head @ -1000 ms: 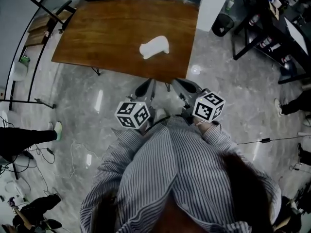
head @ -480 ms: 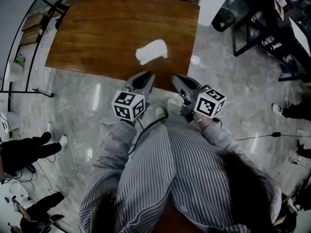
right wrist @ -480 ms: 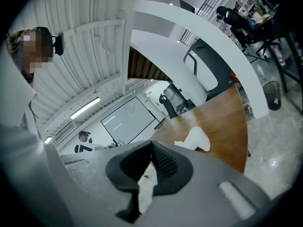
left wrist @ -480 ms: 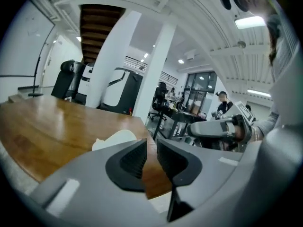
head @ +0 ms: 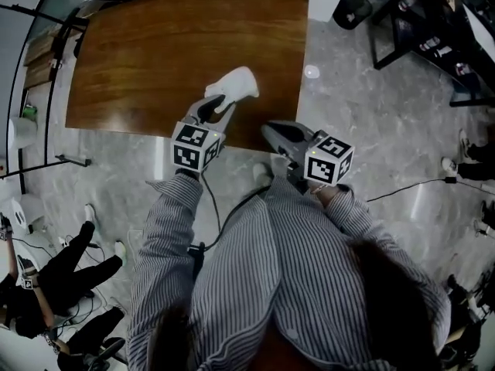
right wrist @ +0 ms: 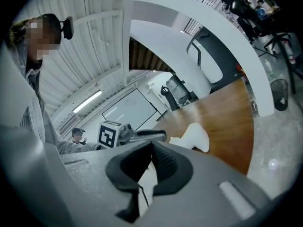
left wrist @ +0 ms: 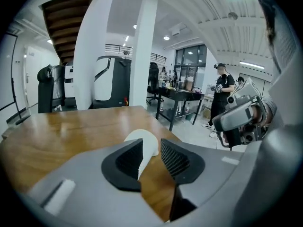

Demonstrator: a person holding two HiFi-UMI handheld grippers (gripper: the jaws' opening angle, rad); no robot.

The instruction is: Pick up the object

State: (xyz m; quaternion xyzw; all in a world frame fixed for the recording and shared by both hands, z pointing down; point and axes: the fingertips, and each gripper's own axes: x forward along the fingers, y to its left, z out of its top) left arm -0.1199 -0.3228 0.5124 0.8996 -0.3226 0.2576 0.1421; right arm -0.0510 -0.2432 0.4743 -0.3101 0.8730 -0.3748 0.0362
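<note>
White rounded object (head: 234,85) lies near the front edge of the brown wooden table (head: 147,52). My left gripper (head: 209,108) is opening its jaws around its near end, without pressing it. My right gripper (head: 271,129) is pressed together.

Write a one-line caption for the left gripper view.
Left gripper, jaws opening, aimed at the white object on the wooden table, visible through the gap between them.

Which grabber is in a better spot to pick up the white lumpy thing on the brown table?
Left. The left gripper is over the brown wooden table, with the white lumpy object just ahead between its opening jaws. The right gripper is farther back near the table's edge, jaws together.
</note>
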